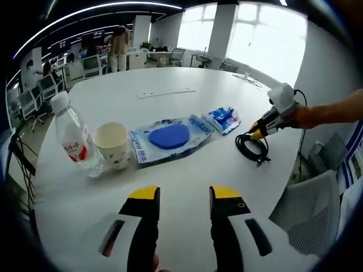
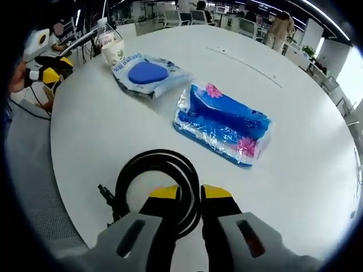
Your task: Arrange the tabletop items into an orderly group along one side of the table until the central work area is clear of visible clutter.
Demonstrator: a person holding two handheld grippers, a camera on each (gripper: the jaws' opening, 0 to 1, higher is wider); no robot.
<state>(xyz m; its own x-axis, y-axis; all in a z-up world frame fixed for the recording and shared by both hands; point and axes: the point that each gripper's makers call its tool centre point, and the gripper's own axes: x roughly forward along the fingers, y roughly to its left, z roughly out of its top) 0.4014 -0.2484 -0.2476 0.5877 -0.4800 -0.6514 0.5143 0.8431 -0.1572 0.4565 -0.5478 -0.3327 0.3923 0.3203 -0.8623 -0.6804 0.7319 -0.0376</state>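
Note:
On the round white table (image 1: pixel 187 170) stand a water bottle (image 1: pixel 74 139) and a paper cup (image 1: pixel 113 144), with a blue sponge pack (image 1: pixel 169 137) and a blue tissue pack (image 1: pixel 222 119) to their right. My left gripper (image 1: pixel 185 195) hovers open and empty near the table's edge in front of them. A coiled black cable (image 2: pixel 156 170) lies by the rim; my right gripper (image 2: pixel 190 194) is shut on its loop. In the left gripper view a hand holds the right gripper (image 1: pixel 256 133) at the cable (image 1: pixel 252 147). The right gripper view shows the tissue pack (image 2: pixel 222 124), sponge pack (image 2: pixel 146 72), cup (image 2: pixel 115 52), bottle (image 2: pixel 102 28) and left gripper (image 2: pixel 48 71).
A flat white strip (image 1: pixel 167 92) lies on the far part of the table. A grey mesh chair (image 1: pixel 317 204) stands close to the table's edge by the cable. Office desks, chairs and people are beyond the table.

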